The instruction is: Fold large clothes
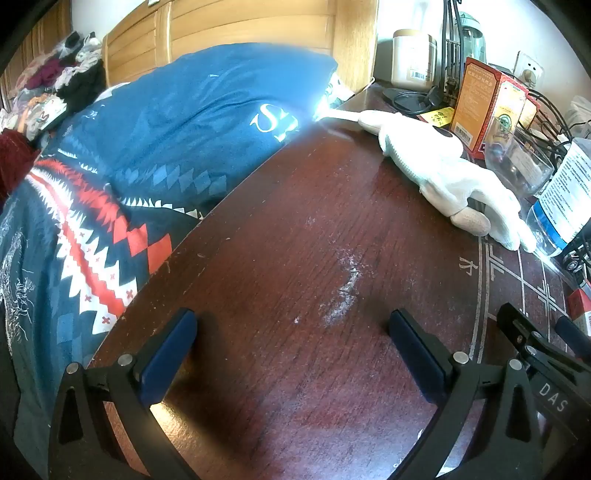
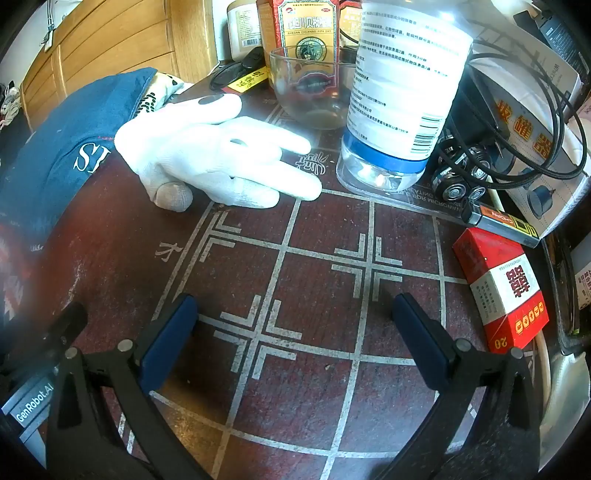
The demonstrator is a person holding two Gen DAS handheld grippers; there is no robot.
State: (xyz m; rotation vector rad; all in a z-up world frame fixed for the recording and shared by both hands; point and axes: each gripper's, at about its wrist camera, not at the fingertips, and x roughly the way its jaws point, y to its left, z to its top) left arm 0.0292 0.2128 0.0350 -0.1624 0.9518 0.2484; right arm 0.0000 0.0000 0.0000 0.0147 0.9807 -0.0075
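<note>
Both claws hover low over a dark wooden table (image 1: 295, 240), fingers spread wide, nothing held. Left gripper (image 1: 291, 339) has blue-padded fingers framing a bare, scuffed patch of wood near the table's left edge. Right gripper (image 2: 295, 325) sits just beside it, over a game-board grid (image 2: 321, 266) of pale lines set into the tabletop.

Beyond the right claw, a red cigarette pack (image 2: 502, 291) lies to the right. Further off lies a white work glove (image 2: 218, 151), fingers pointing right, and behind it a clear glass bowl (image 2: 306, 88), a large plastic bottle (image 2: 402, 92) and an orange medicine box (image 2: 306, 33).

No garment lies on the table. The only large cloth in view is off the table's left edge: a dark blue fabric (image 1: 177, 122) with white lettering and red and white zigzag bands, lying on what looks like a bed with a wooden headboard (image 1: 240, 29). Whether it is clothing or bedding cannot be told. A heap of mixed clothes (image 1: 55, 81) sits far back at the left.

Judged from this, folding has not begun; the step in hand is reaching for a garment. To do it well, the left claw should swing left, clear of the table edge, and pinch one single layer at a corner or hem, while the right follows to take a matching corner. It should steer clear of the bottle and bowl.
</note>
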